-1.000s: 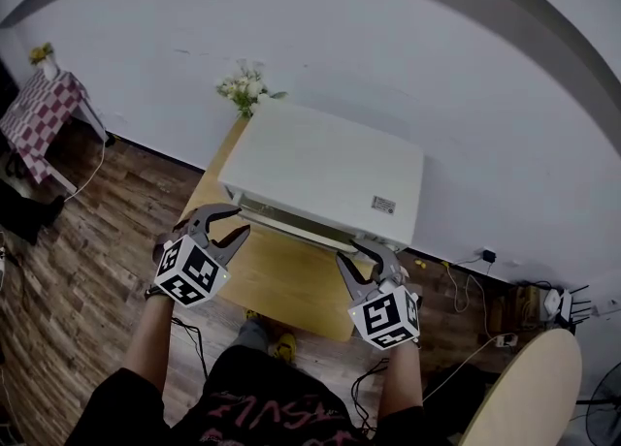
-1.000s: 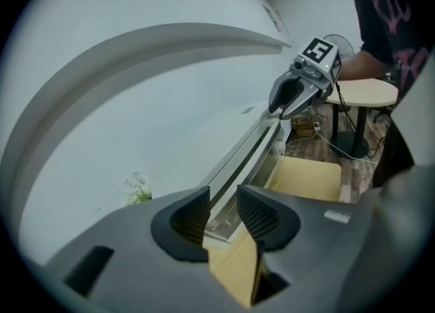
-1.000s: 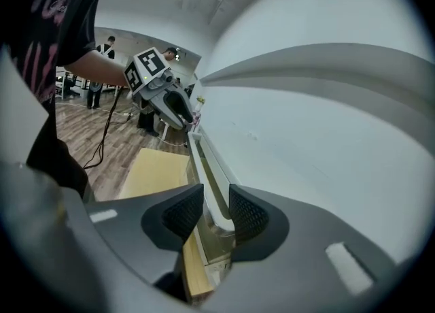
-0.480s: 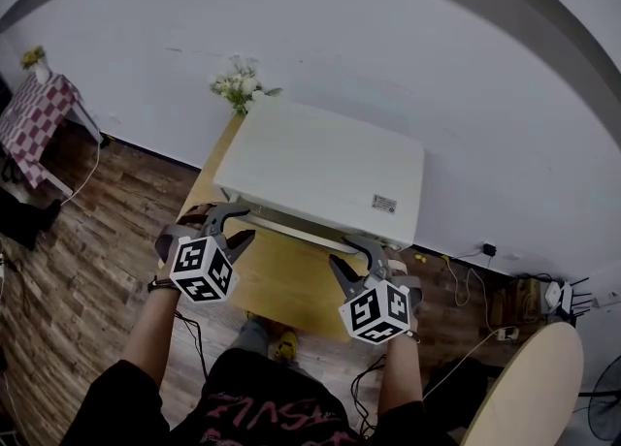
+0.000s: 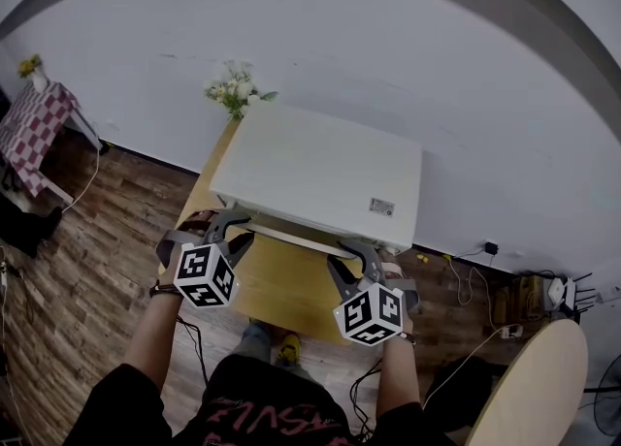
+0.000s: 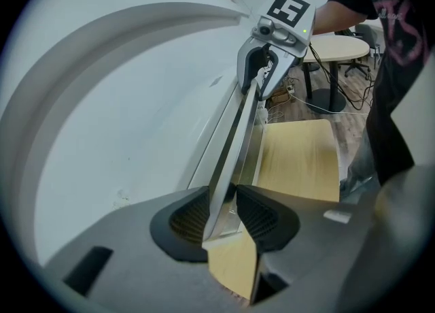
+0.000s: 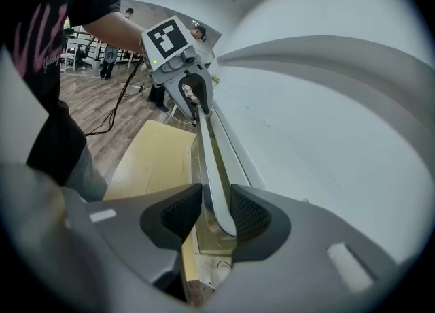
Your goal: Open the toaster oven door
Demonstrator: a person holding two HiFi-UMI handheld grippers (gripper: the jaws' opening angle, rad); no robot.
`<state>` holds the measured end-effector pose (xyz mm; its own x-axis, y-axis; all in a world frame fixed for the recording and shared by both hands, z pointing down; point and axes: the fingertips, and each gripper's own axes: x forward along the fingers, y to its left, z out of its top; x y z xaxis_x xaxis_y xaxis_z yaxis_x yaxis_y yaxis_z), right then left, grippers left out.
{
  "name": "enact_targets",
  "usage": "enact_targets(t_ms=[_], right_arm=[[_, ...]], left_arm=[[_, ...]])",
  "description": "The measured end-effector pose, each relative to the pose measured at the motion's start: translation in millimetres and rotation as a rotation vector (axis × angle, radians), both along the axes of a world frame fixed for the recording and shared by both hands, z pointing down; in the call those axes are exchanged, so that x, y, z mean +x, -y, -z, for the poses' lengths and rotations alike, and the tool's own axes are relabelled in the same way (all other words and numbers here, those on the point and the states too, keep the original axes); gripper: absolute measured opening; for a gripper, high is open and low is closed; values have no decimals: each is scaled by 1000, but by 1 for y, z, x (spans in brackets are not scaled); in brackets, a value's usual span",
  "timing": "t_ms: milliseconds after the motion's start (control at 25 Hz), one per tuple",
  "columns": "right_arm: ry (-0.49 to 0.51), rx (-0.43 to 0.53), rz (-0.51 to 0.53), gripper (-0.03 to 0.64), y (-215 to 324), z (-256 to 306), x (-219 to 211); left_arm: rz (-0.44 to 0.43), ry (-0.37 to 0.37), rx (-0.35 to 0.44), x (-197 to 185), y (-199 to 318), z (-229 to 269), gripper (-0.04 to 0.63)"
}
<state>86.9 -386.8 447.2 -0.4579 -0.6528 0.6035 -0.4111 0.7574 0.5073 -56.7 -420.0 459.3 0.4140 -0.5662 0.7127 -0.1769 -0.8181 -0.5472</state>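
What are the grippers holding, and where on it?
Both hold the door handle: left gripper at its left end, right gripper at its right end, jaws having just closed onto it.

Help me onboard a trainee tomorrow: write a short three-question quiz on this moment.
1. True or false: only the left gripper is on the door handle.
2. The toaster oven stands on: A a wooden table, B the floor, C a chair.
3. Fill in: behind the toaster oven stand ____.
Key: 1 false, the right gripper grips it too; both pairs of jaws have just closed further on it. 2 A. 3 flowers.
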Motion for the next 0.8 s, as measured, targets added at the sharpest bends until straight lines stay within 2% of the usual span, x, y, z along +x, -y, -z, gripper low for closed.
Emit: enact_targets(t_ms=[800], right_arm=[[10, -13, 79, 126, -16, -4, -3]], left_arm=[[55, 12, -2, -1, -13, -6, 124]])
